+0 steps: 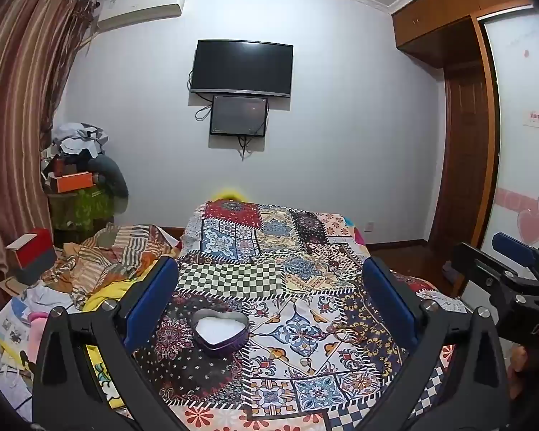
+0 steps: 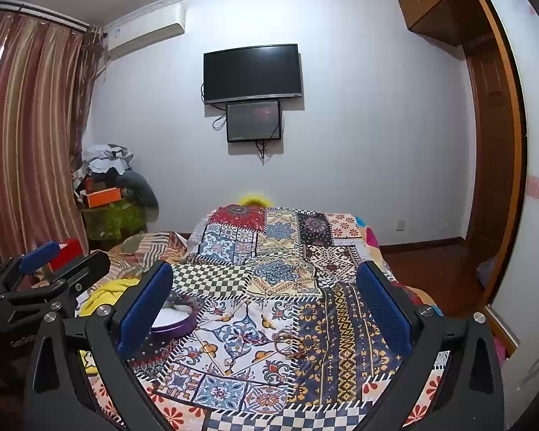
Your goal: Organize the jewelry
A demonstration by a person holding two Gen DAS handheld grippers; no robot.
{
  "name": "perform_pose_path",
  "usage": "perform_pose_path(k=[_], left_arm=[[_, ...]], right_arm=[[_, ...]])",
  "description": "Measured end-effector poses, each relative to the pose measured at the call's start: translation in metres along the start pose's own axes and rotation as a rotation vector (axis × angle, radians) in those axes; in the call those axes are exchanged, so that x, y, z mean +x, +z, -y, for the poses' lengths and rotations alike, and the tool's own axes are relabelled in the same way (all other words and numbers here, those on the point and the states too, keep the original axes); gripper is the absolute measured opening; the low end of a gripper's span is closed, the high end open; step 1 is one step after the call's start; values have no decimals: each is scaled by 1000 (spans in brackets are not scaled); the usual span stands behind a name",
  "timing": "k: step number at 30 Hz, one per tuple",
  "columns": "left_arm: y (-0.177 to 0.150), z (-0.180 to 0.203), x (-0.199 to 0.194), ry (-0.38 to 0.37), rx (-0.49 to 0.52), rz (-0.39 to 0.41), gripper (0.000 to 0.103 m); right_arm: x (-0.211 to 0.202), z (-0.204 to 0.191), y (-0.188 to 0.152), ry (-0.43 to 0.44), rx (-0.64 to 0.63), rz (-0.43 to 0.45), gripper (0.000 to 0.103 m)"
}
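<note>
The right gripper (image 2: 266, 298) hangs with jaws wide apart and empty over the patchwork bedspread (image 2: 341, 323). Thin bangles (image 2: 287, 344) lie on the cloth between them. The purple tin (image 2: 176, 319) sits partly hidden behind the left finger.

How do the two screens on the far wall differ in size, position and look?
The upper screen is clearly wider than the lower screen. The upper one is plain black; the lower one looks greyer, with a faint reddish glow. The lower screen hangs directly beneath the upper. Both are wall-mounted rectangles with dangling cables.
</note>
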State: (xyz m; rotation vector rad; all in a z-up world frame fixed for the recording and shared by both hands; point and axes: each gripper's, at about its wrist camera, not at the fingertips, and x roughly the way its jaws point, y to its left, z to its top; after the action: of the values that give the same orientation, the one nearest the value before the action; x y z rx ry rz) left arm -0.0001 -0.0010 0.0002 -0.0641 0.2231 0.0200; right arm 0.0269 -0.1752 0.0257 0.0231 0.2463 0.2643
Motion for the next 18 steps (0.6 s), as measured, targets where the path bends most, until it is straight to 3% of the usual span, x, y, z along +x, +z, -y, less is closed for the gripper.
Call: perform_pose_path(k=[18], left_arm=[[-3, -5, 1, 23, -22, 3, 103]], right_arm=[[3, -1, -1, 32, 13, -28, 101]])
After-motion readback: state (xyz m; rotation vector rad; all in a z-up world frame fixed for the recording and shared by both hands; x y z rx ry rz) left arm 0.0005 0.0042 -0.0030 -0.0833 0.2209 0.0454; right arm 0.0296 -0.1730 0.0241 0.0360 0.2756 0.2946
